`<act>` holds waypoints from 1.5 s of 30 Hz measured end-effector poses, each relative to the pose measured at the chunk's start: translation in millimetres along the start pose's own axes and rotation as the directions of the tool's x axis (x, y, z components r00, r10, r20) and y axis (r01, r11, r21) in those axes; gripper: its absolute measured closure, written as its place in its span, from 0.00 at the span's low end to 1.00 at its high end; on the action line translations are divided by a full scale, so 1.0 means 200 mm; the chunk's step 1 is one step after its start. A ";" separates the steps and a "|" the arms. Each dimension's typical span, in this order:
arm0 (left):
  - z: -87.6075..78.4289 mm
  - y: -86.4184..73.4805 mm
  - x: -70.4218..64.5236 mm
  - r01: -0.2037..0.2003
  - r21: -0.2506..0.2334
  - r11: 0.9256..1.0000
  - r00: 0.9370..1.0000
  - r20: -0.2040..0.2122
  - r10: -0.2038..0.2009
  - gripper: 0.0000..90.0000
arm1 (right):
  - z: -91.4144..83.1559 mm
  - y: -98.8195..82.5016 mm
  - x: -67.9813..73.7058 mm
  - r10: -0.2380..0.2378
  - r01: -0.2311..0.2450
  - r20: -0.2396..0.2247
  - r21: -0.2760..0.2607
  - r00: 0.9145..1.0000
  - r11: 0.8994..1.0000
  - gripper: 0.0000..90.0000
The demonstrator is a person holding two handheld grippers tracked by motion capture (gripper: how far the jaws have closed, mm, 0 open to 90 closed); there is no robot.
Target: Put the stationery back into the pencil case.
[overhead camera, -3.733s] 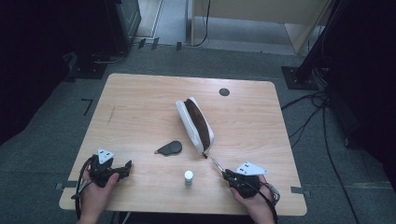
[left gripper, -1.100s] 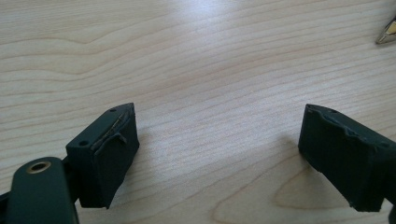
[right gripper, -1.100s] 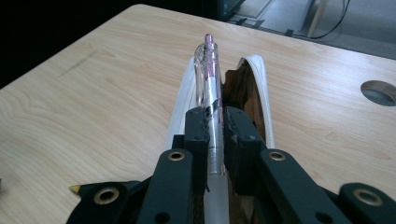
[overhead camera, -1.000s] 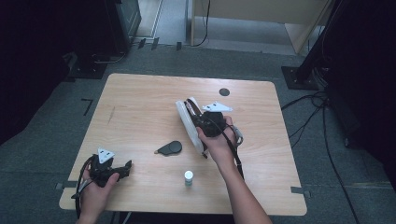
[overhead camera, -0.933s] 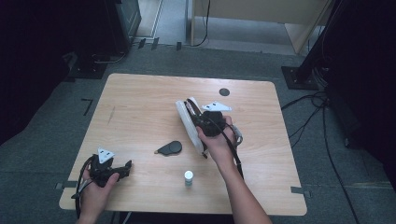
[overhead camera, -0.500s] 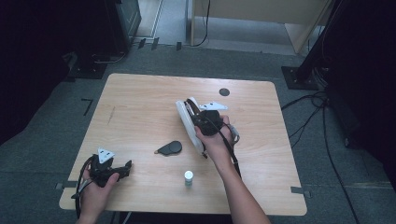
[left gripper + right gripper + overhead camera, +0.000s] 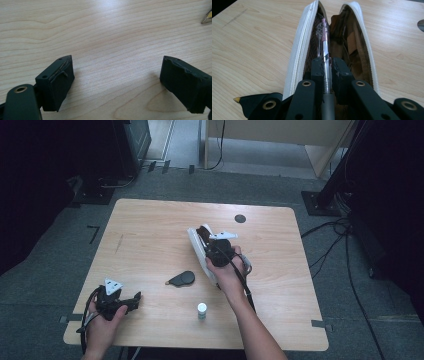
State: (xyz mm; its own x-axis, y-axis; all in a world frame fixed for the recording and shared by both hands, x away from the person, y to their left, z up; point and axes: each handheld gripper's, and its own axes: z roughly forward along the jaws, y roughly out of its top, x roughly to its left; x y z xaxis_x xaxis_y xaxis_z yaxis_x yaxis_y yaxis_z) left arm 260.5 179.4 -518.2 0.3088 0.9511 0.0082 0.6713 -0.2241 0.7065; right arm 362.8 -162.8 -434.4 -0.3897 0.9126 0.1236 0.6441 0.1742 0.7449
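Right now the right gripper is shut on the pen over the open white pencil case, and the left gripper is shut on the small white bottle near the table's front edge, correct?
Not quite. The left gripper holds nothing: the left gripper view shows its jaws wide apart over bare table. The small white bottle stands free. The right gripper is indeed shut on the pen over the open pencil case.

Right tool [image 7: 326, 66] sits over the middle of the table [image 7: 150, 235], arm stretched forward from the near edge, jaws pinched nearly together. Left tool [image 7: 131, 301] rests low by the table's near left corner, hand wrapped around it, jaws spread wide just above the wood.
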 end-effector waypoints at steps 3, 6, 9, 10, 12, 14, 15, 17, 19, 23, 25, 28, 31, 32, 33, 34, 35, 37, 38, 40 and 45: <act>0.00 0.00 0.00 0.000 0.000 1.000 1.000 0.000 0.000 0.13 | 0.01 -0.01 0.01 -0.010 0.010 0.011 0.011 1.000 1.000 0.90; 0.00 0.00 0.00 0.000 0.000 1.000 1.000 0.000 0.000 0.13 | 0.03 -0.01 0.00 -0.015 0.014 0.030 0.022 0.999 1.000 0.90; 0.00 0.00 0.00 0.000 0.000 1.000 1.000 0.000 0.000 0.13 | 0.04 -0.02 0.00 -0.015 0.014 0.032 0.033 0.999 0.999 0.90; 0.00 0.00 0.00 0.000 0.000 1.000 1.000 0.000 0.000 0.13 | 0.05 -0.02 0.00 -0.016 0.015 0.031 0.037 0.999 0.999 0.90; 0.00 0.00 0.00 0.000 0.000 1.000 1.000 0.000 0.000 0.13 | 0.05 -0.03 0.00 -0.016 0.015 0.030 0.045 0.999 0.999 0.90; 0.00 0.00 0.00 0.000 0.000 1.000 1.000 0.000 0.000 0.13 | 0.06 -0.03 0.01 -0.017 0.016 0.030 0.056 0.999 0.998 0.90; 0.00 0.00 0.00 0.000 0.000 1.000 1.000 0.000 0.000 0.13 | 0.07 -0.03 0.01 -0.013 0.011 0.035 0.061 0.999 0.998 0.90; 0.00 0.00 0.00 0.000 0.000 1.000 1.000 0.000 0.000 0.13 | 0.08 -0.04 0.02 -0.017 0.014 0.038 0.072 0.999 0.997 0.90; 0.00 0.00 0.00 0.000 0.000 1.000 1.000 0.000 0.000 0.13 | 0.09 -0.04 0.02 -0.015 0.011 0.044 0.086 0.999 0.996 0.89; 0.00 0.00 0.00 0.000 0.000 1.000 1.000 0.000 0.000 0.13 | 0.10 -0.04 0.02 -0.016 0.010 0.058 0.106 0.998 0.994 0.89; 0.00 0.00 0.00 0.000 0.000 1.000 1.000 0.000 0.000 0.13 | 0.10 -0.04 0.02 -0.023 0.015 0.063 0.119 0.998 0.993 0.89; 0.00 0.00 0.00 0.000 0.000 1.000 1.000 0.000 0.000 0.13 | 0.11 -0.04 0.02 -0.030 0.020 0.068 0.138 0.997 0.990 0.89; 0.00 0.00 0.00 0.000 0.000 1.000 1.000 -0.001 0.000 0.13 | 0.12 -0.04 0.02 -0.029 0.019 0.062 0.152 0.998 0.988 0.89; 0.00 0.00 0.00 0.000 0.000 1.000 1.000 0.000 0.000 0.13 | 0.12 -0.03 0.02 -0.027 0.018 0.061 0.153 0.998 0.988 0.89; 0.00 0.00 0.00 0.000 0.000 1.000 1.000 0.000 0.000 0.13 | 0.12 -0.03 0.02 -0.027 0.018 0.059 0.154 0.998 0.988 0.89; 0.00 0.00 0.00 0.000 0.000 1.000 1.000 0.000 0.000 0.13 | 0.12 -0.03 0.02 -0.024 0.016 0.053 0.156 0.998 0.988 0.89; 0.00 0.00 0.00 0.000 0.000 1.000 1.000 0.000 0.000 0.13 | 0.12 -0.03 0.01 -0.023 0.015 0.053 0.156 0.998 0.988 0.89; 0.00 0.00 0.00 0.000 0.000 1.000 1.000 0.000 0.000 0.13 | 0.12 -0.03 0.01 -0.020 0.012 0.050 0.159 0.999 0.987 0.89; 0.00 0.00 0.00 0.000 0.000 1.000 1.000 0.000 0.000 0.13 | 0.12 -0.03 0.01 -0.022 0.014 0.049 0.162 0.999 0.987 0.89; 0.00 0.00 0.00 0.000 0.000 1.000 1.000 0.000 0.000 0.13 | 0.12 -0.03 0.01 -0.021 0.013 0.047 0.163 0.999 0.986 0.89; 0.00 0.00 0.00 -0.001 0.000 1.000 1.000 0.000 0.001 0.13 | 0.12 -0.03 0.01 -0.020 0.013 0.044 0.163 0.999 0.987 0.89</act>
State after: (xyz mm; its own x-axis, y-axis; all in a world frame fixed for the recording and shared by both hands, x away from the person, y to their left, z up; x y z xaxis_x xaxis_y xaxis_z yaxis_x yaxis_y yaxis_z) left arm 260.6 179.4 -518.2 0.3099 0.9507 0.0088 0.6708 -0.2252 0.7066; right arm 374.0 -153.8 -454.0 -0.3732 0.9244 0.0795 0.7379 0.2438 0.6293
